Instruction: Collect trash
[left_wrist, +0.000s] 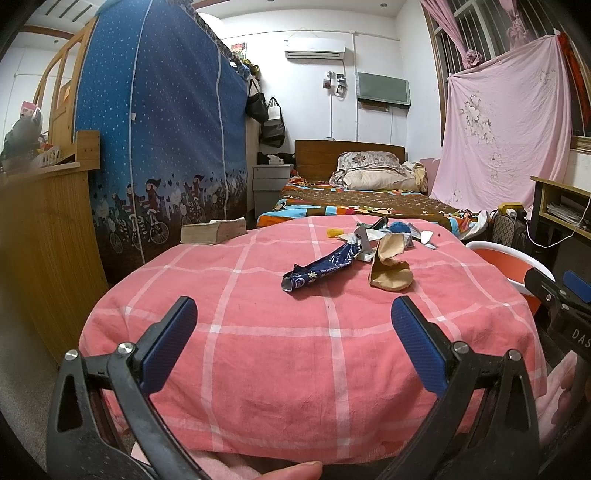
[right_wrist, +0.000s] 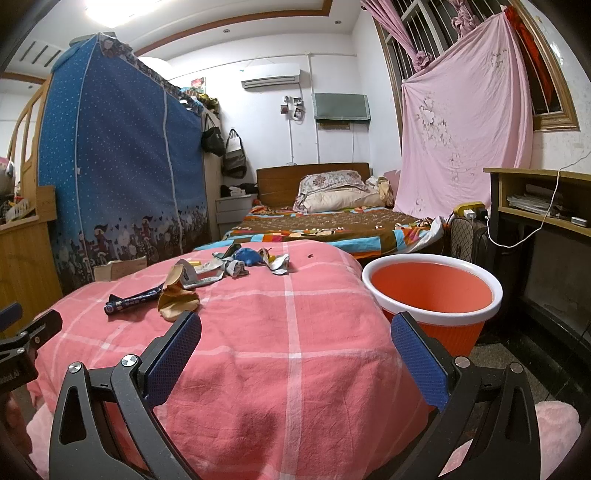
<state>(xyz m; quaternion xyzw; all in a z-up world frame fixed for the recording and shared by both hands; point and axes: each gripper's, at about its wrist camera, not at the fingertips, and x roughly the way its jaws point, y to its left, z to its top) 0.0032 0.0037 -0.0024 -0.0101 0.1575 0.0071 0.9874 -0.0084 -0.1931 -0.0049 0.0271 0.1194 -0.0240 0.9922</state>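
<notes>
Trash lies on a table covered with a pink checked cloth. Nearest is a dark blue wrapper and crumpled brown paper. Behind them lies a heap of silver wrappers, a blue scrap and a yellow piece. My left gripper is open and empty, short of the blue wrapper. My right gripper is open and empty, over the cloth's near part. An orange bin with a white rim stands right of the table.
A thick book lies at the table's far left edge. A blue fabric wardrobe and wooden furniture stand left. A bed lies behind, with a pink sheet hanging at right. A desk and cable are far right.
</notes>
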